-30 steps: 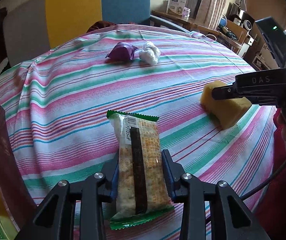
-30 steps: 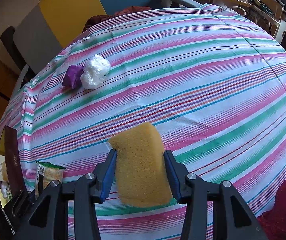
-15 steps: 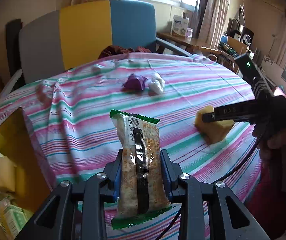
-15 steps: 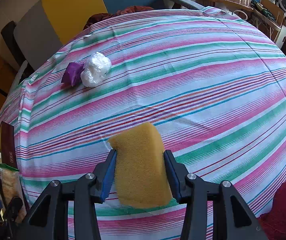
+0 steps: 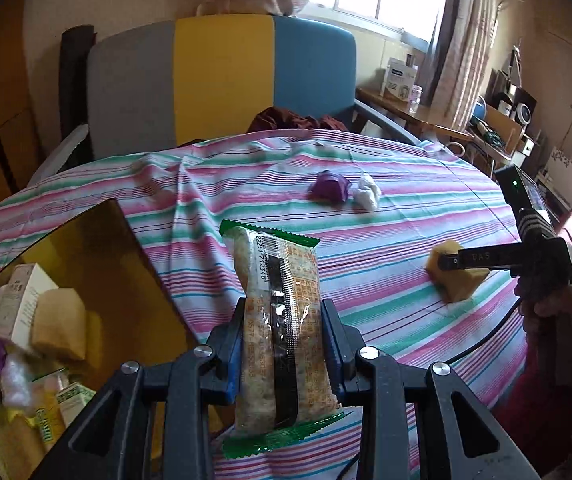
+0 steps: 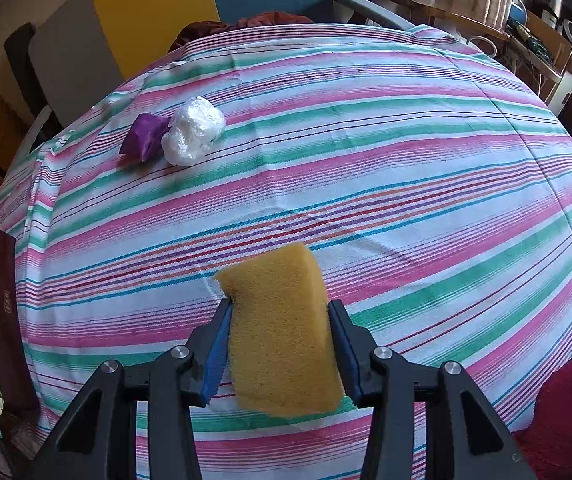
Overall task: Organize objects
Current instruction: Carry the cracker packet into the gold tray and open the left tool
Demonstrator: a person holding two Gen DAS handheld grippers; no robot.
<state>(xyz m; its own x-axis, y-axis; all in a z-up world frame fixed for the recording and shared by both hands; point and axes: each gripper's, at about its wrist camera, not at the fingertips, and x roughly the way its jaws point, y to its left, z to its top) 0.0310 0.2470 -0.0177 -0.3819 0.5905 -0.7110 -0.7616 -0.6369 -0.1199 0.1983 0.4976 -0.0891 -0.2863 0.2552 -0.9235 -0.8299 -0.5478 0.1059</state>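
The left gripper (image 5: 282,344) is clamped on a green-edged cracker packet (image 5: 280,320), holding it upright above the near table edge. The glossy wrapper is pinched only at mid-length, so in my judgement it could slide down through the pads or swing if tilted quickly.

At about 8 o'clock in the left wrist view sits the gold-lined box (image 5: 86,264), already crowded with a carton, a sponge block and wrapped pieces; a careless drop could catch on its rim or bounce out.

The right gripper (image 6: 280,344) squeezes a yellow sponge (image 6: 282,332) just above the striped tablecloth (image 6: 406,168). The foam is compressed, so it may spring sideways on release.

Farther off, at 11 o'clock in the right wrist view, a purple wrapped piece (image 6: 144,136) touches a white crumpled plastic ball (image 6: 194,132); grabbing one will likely nudge the other away.
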